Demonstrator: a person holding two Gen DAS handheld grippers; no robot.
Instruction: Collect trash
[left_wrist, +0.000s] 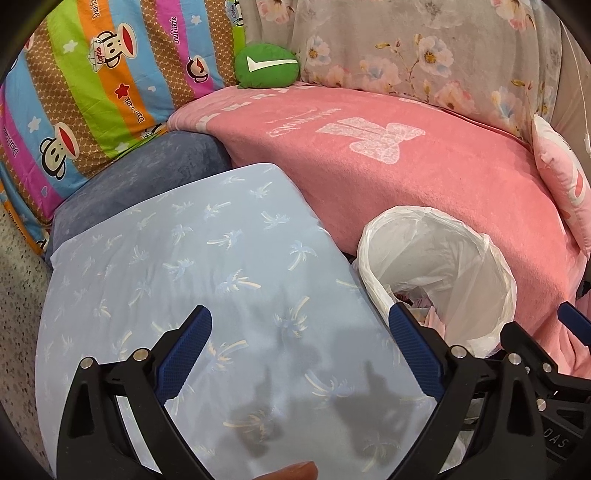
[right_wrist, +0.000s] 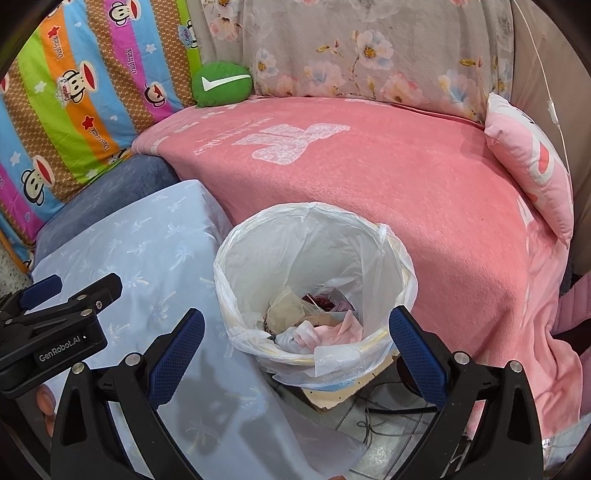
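Right wrist view: right gripper (right_wrist: 295, 345) spread wide, empty, above the lined trash bin (right_wrist: 400, 266) with crumpled paper (right_wrist: 325, 326). Left gripper (left_wrist: 300, 350) also gapes empty over the blue palm-print cloth (left_wrist: 166, 266).

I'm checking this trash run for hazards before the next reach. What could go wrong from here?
1. The trash bin seems to stand on a cardboard piece with cables on the floor beside it; a nudge might tip it.
2. The liner bag sits loosely over the rim and could slip in.
3. Both open grippers, left and right, hang close together and might collide.
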